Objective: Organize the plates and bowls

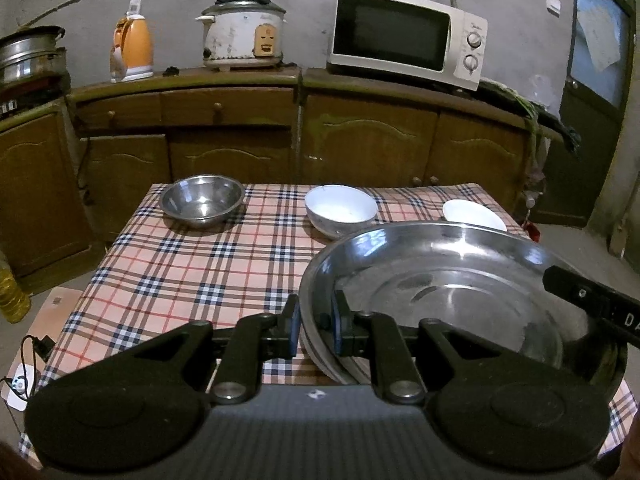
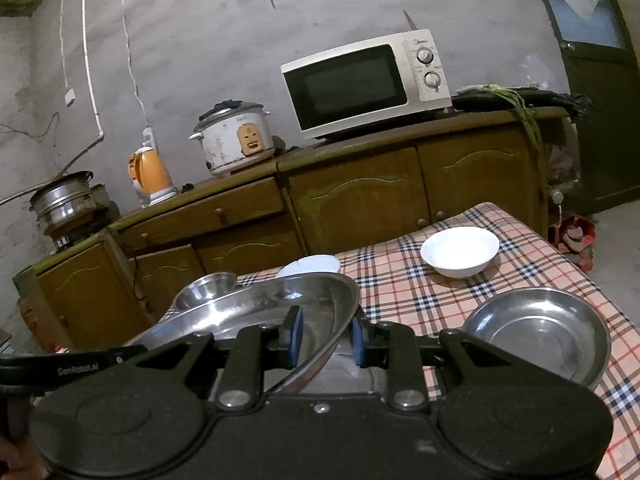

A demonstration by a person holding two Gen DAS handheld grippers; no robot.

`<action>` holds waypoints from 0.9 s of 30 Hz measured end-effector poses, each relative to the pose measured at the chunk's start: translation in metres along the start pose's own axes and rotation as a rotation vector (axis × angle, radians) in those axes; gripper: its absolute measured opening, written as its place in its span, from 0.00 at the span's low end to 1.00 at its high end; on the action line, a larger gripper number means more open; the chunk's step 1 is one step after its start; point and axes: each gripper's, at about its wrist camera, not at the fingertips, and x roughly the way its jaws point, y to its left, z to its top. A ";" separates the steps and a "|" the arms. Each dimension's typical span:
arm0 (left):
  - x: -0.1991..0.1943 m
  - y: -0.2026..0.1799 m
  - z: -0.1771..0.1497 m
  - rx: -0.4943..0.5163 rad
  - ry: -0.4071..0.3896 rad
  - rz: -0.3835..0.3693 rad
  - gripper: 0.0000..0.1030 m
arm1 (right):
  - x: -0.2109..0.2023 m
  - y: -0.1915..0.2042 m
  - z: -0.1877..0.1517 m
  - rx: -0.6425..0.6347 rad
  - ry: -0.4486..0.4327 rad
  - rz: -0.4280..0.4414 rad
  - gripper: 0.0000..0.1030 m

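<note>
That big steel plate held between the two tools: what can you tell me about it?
The big plate is round, shallow and looks like shiny steel, with a flat bottom and a raised rim that mirrors the room. Nothing lies in it. It is lifted and tilted over the checked tablecloth, not lying flat. The left tool pinches its rim on one side and the right tool grips the opposite side, one blue pad inside and one outside each time. In the left view more steel rims show right under it, seemingly stacked.

Dim, flat indoor light, sharp focus, soft glare on the steel plate (image 1: 460, 280), strong fisheye bending at edges.
</note>
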 end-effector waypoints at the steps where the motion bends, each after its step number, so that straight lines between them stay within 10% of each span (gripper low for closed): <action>1: 0.001 -0.001 0.000 0.000 0.002 -0.002 0.15 | 0.000 -0.001 0.000 0.002 0.000 -0.002 0.31; 27: 0.035 -0.013 -0.006 0.019 0.065 -0.008 0.16 | 0.029 -0.025 -0.010 0.038 0.043 -0.038 0.31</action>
